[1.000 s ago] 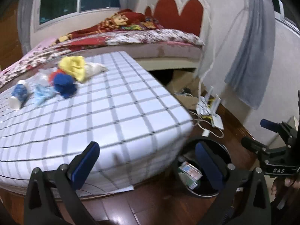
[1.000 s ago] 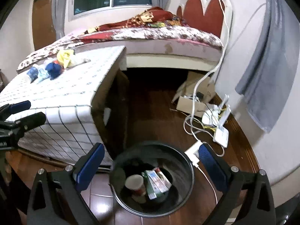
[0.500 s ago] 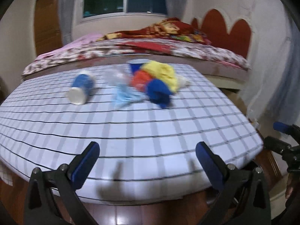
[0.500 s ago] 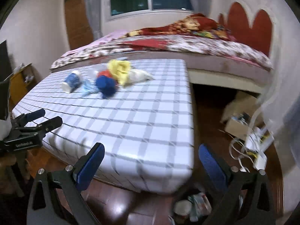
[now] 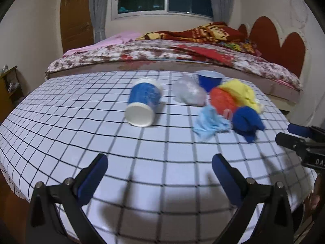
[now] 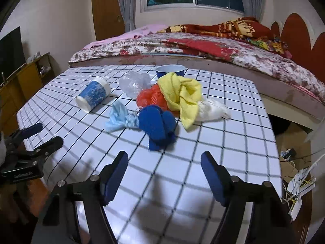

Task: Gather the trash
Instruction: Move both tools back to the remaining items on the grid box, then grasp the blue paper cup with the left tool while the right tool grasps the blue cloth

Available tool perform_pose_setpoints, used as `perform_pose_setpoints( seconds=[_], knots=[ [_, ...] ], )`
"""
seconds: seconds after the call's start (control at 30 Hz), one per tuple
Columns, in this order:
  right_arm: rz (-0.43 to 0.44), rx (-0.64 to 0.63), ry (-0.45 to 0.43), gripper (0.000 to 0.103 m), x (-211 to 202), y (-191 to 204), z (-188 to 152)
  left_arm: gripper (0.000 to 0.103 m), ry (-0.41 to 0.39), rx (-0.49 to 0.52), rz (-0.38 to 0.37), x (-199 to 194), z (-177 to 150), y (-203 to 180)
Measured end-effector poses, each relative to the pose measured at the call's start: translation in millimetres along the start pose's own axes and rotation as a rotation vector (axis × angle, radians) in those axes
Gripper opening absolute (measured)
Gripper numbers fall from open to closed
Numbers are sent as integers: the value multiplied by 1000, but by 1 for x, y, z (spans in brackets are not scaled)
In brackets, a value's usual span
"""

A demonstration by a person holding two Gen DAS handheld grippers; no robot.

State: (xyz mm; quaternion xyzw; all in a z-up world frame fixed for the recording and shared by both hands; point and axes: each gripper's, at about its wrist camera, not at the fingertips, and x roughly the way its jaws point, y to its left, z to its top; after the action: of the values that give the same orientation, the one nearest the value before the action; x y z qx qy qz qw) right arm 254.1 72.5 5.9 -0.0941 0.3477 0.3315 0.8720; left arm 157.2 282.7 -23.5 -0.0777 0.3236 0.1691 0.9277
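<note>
Two big things fill the room: a bed (image 6: 203,46) with a floral cover, and before it the checked table (image 5: 61,122) that bears the trash. On the table, a tipped blue paper cup (image 5: 143,104) lies left of a heap of yellow cloth (image 6: 180,93), orange bag (image 6: 151,97), dark blue cloth (image 6: 157,130) and light blue mask (image 6: 117,118). Nearer than that heap, over the table's front part, the left gripper (image 5: 159,170) and right gripper (image 6: 164,168) hang spread wide, holding nothing.
</note>
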Motion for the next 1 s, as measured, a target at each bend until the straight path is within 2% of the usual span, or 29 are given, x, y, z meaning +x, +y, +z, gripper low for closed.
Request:
perform_pose_setpoints(
  seconds=[0.17,0.3,0.43,0.6,0.7,0.73,0.77,0.87,1.0],
  knots=[
    [-11,-6,33,71,36,6,16,102,13,-45,24,30,18,27],
    [-10,-7,58,66,58,7,22,102,25,-68,0,55,36,40],
    [5,-2,55,66,69,7,29,102,44,-30,-4,78,53,40],
    [10,-16,65,66,79,12,35,97,77,2,1,101,65,37],
    [24,-10,72,58,82,10,36,82,108,12,-14,111,67,35],
    [31,-10,64,53,79,10,36,63,122,16,-29,113,68,34],
    [35,-10,58,51,78,10,37,60,128,18,-51,114,67,34],
    [42,-1,13,51,60,7,35,59,97,12,-77,97,65,36],
    [37,23,-21,51,39,-2,31,59,59,13,-78,66,58,33]
  ],
)
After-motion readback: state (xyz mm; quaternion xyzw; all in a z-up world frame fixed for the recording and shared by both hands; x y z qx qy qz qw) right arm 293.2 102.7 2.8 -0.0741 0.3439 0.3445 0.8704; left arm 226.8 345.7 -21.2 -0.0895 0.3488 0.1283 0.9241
